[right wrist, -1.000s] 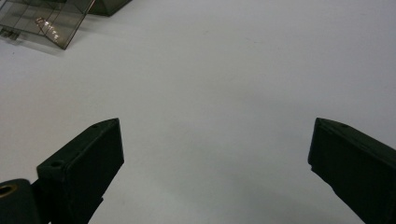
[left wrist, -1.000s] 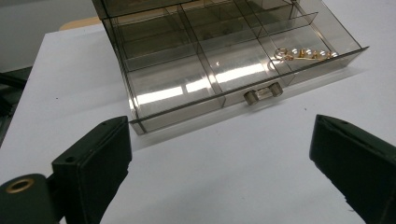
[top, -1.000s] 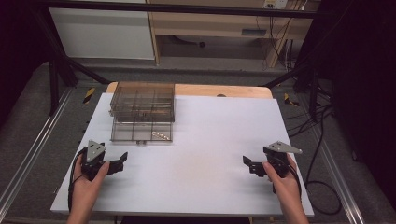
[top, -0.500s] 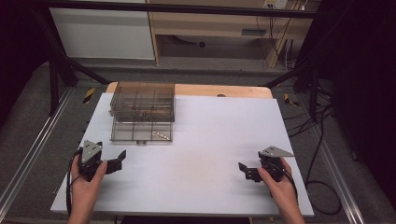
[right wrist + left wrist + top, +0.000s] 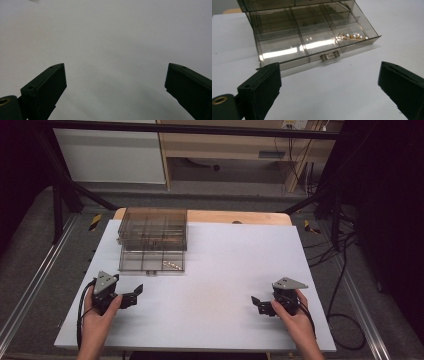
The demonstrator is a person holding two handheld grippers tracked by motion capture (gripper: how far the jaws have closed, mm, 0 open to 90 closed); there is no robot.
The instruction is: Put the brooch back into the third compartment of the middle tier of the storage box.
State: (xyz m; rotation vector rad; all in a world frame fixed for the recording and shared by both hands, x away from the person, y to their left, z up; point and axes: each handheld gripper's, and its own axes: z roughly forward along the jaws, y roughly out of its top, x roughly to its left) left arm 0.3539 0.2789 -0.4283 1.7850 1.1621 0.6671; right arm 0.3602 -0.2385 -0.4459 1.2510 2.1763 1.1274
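Left gripper [image 5: 131, 295] at the near left of the white table [image 5: 225, 265], held in a hand [image 5: 100, 312], jaws spread wide, nothing between them. Just ahead of it: smoky clear plastic organizer box [image 5: 152, 237], its compartmented drawer [image 5: 312, 42] pulled out toward the person. Small gold-coloured hardware pieces [image 5: 352, 37] lie in the drawer's front right compartment; small clear handle [image 5: 329, 56] at the front edge. Right gripper [image 5: 260, 304] at the near right, well apart from the box, jaws also wide apart and empty, over bare table.
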